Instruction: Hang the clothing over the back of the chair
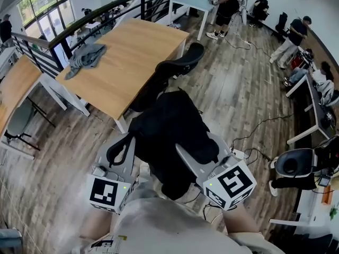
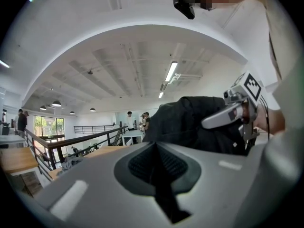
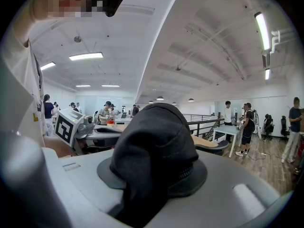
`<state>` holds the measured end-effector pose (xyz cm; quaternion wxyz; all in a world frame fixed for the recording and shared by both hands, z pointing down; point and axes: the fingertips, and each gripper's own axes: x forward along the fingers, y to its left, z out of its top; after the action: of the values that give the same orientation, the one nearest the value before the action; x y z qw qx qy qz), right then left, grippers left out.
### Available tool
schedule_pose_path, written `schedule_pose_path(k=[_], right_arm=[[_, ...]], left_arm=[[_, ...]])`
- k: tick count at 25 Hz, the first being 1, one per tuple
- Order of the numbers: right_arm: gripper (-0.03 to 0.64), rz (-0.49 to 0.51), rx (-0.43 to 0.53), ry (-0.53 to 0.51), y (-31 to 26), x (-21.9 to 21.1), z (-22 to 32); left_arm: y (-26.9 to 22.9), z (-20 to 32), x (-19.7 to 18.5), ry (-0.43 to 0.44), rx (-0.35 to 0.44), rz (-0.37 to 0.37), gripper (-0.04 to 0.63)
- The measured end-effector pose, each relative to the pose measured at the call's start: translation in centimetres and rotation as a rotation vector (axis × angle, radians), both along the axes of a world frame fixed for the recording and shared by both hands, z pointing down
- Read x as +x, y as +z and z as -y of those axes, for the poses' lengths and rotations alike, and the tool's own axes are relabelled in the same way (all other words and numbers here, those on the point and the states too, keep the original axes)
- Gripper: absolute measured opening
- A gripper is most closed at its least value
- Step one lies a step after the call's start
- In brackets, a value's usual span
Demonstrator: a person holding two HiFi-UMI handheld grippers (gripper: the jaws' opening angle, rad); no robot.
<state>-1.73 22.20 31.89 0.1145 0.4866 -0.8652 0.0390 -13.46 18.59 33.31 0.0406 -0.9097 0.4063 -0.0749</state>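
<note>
A black garment [image 1: 172,136] hangs bunched between my two grippers, in front of my chest. My left gripper [image 1: 132,139] is shut on its left edge; in the left gripper view only a thin dark strip of cloth shows between the closed jaws [image 2: 154,148]. My right gripper [image 1: 185,157] is shut on a thick fold, and the garment [image 3: 156,132] bulges up out of its jaws [image 3: 156,175]. The black office chair [image 1: 177,65] stands just beyond the garment, at the edge of the wooden table [image 1: 132,52]. Its seat is hidden behind the cloth.
A grey cloth [image 1: 86,57] lies on the far left of the wooden table. A dark railing [image 1: 79,25] runs behind it. Cables [image 1: 254,136] trail over the wood floor at the right. Several people stand at desks further back and along the right wall [image 1: 291,36].
</note>
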Motion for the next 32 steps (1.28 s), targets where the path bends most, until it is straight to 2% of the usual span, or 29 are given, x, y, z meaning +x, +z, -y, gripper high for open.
schedule_pose_path(k=[4,6,11,20,32], right_arm=[[0.166,-0.007,0.001,0.001,-0.1,0.2,3.9],[0.166,-0.011,-0.001,-0.004,-0.1,0.3,5.9],[0.166,-0.024,-0.010,-0.014,-0.5,0.2,11.6],[0.167,0.005,-0.008,0.044,-1.6,-0.3,23.3],[0.167,-0.008,0.028,0.099,-3.5,-1.0,31.8]], left_arm=[[0.5,3.8,0.3,0.004,-0.040,0.020,0.000],[0.4,5.9,0.7,0.008,-0.034,-0.004,0.000],[-0.3,11.8,0.6,0.002,-0.024,-0.004,0.000],[-0.9,23.3,0.0,0.058,-0.039,-0.012,0.000],[-2.4,32.6,-0.3,0.131,-0.016,-0.030,0.000]])
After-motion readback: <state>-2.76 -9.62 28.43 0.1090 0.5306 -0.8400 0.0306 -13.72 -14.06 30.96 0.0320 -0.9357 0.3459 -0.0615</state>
